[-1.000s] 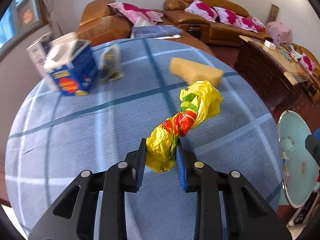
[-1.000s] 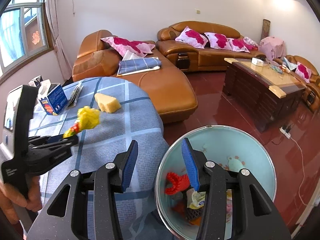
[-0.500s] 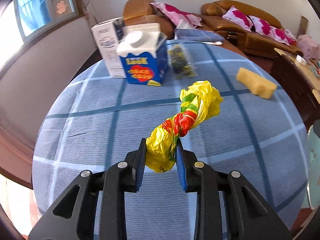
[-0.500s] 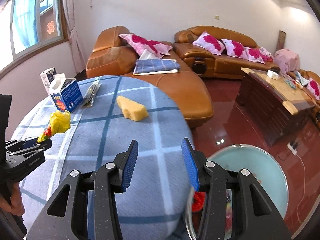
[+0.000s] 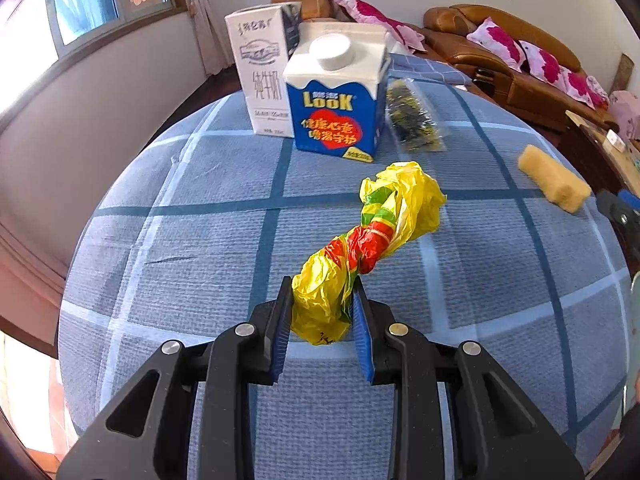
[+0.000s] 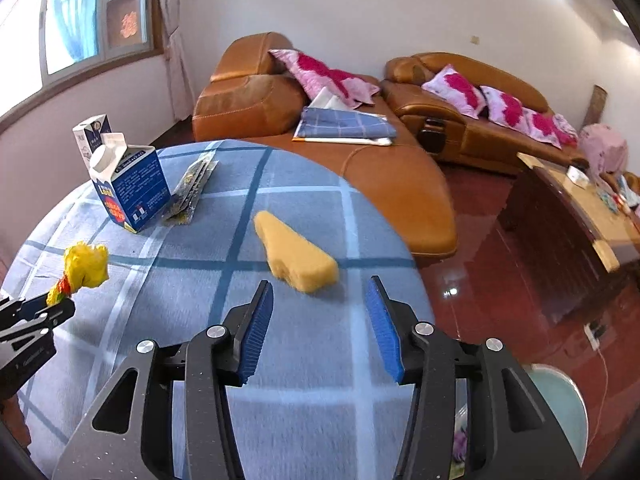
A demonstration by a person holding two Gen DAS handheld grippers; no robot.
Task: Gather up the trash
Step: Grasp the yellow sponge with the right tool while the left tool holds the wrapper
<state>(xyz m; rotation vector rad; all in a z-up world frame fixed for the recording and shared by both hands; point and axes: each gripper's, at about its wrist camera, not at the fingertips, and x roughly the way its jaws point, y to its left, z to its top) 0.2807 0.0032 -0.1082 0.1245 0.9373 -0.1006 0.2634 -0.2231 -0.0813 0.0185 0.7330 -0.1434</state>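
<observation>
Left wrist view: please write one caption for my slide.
Left gripper pinches a crumpled yellow wrapper above the blue checked tablecloth.

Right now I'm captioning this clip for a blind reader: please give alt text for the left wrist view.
The left gripper clamps a crumpled yellow and red plastic bag above a blue checked tablecloth. Behind it stand a blue carton and a white carton, with a yellow sponge at right.

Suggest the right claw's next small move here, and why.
Probably ease forward and down to straddle the yellow sponge. The right claw, having just opened wider, is empty and aimed at it, while the left claw already grips the yellow wrapper.
</observation>
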